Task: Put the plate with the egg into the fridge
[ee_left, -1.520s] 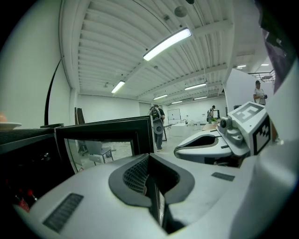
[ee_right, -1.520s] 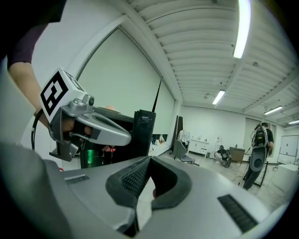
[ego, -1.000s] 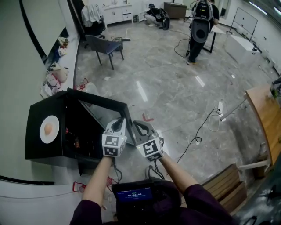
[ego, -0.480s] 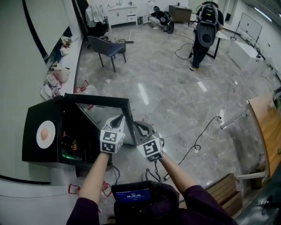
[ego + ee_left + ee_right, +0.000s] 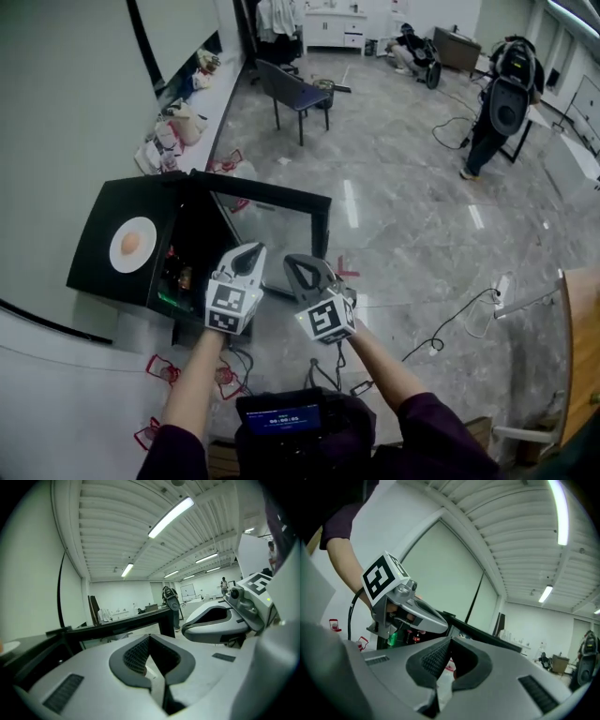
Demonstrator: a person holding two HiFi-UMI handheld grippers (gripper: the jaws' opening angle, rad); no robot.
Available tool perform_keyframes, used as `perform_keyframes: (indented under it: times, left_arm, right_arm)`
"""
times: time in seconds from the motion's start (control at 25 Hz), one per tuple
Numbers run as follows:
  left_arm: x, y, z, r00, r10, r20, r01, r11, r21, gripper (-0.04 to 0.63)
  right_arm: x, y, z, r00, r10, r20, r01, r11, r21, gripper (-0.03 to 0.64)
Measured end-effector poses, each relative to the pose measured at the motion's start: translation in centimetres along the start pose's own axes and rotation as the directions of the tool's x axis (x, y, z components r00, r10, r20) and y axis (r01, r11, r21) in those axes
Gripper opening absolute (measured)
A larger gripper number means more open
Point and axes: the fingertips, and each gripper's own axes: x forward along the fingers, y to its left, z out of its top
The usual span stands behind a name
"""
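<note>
Both pairs of fingers (image 5: 136, 656) are pressed together, empty. The left gripper (image 5: 246, 255) and right gripper (image 5: 298, 267) point roughly level, side by side on outstretched forearms, before the open fridge (image 5: 92, 270). The plate (image 5: 118, 252) with the egg (image 5: 131, 243) sits on the fridge's top.

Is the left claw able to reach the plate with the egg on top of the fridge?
Probably yes: the plate sits uncovered on the fridge top, nothing between it and the left claw, though the shut claw must open first.
</note>
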Motion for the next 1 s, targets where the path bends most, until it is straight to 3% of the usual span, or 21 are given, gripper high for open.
perform_keyframes:
  times: [0.24, 0.44, 0.56, 0.64, 0.84, 1.0]
  left_arm:
    - [-9.5, 5.7, 1.7, 0.989, 0.138, -0.054, -0.134, 0.988, 0.072, 0.009]
    - [-16.9, 10.8, 1.7, 0.976, 0.190, -0.111, -0.181, 0.980, 0.080, 0.009]
    - [-20.5, 13.0, 3.2, 0.973, 0.211, -0.090, -0.208, 0.977, 0.045, 0.009]
    - [-22.2, 14.8, 3.7, 0.968, 0.229, -0.099, -0.224, 0.972, 0.067, 0.009]
    - [-24.2, 20.7, 1.7, 0.934, 0.238, -0.265, -0.188, 0.962, 0.199, 0.009]
    - [-24.0, 24.4, -0.6, 0.878, 0.212, -0.428, -0.114, 0.963, 0.242, 0.011]
  right_arm:
    - [4.6, 6.4, 7.5, 0.967, 0.226, 0.120, -0.206, 0.965, -0.161, 0.009]
    - [9.2, 12.5, 12.1, 0.911, 0.396, 0.112, -0.333, 0.869, -0.368, 0.009]
    - [11.0, 14.4, 14.1, 0.881, 0.469, 0.064, -0.383, 0.785, -0.487, 0.011]
    - [11.9, 15.2, 15.4, 0.864, 0.502, 0.038, -0.395, 0.724, -0.566, 0.011]
    - [13.9, 16.4, 16.4, 0.833, 0.554, -0.011, -0.354, 0.516, -0.780, 0.011]
    - [15.3, 17.4, 15.6, 0.793, 0.607, -0.050, -0.349, 0.385, -0.854, 0.011]
